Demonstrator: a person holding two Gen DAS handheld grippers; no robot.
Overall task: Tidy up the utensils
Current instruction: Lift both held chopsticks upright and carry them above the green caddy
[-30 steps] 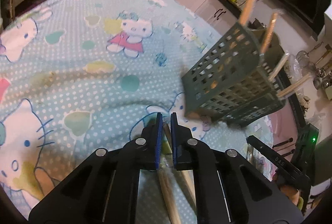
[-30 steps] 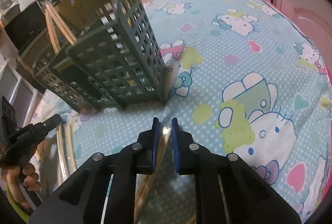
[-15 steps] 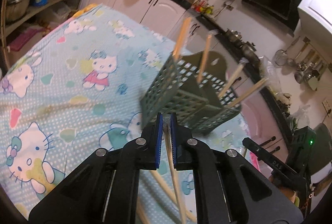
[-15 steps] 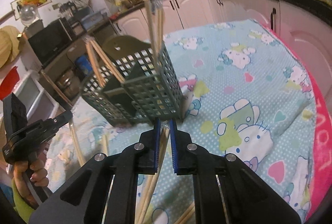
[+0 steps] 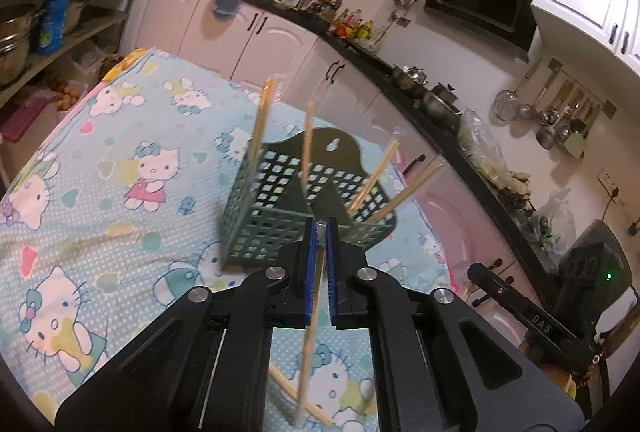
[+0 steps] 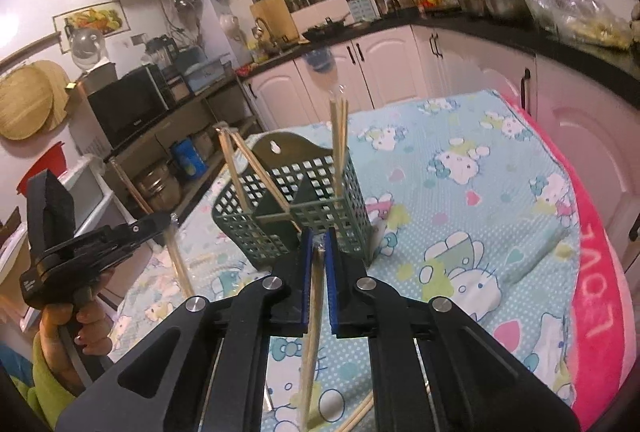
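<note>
Each claw, left (image 5: 319,232) and right (image 6: 318,240), is clamped on a wrapped chopstick pair (image 5: 310,328) hanging tip-down above the cloth-covered bench (image 5: 120,232), so it can drop upright into the green slotted caddy (image 5: 276,216) standing just ahead

Both the left gripper (image 5: 319,232) and right gripper (image 6: 319,238) are black, with blue-lined fingers (image 5: 307,268), silver screws

Both tongs have lifted off the bench: left tongs (image 5: 319,232) and right tongs (image 6: 319,238) now sit higher, each chopstick hanging clear, green caddy (image 6: 296,207) farther off.
</note>
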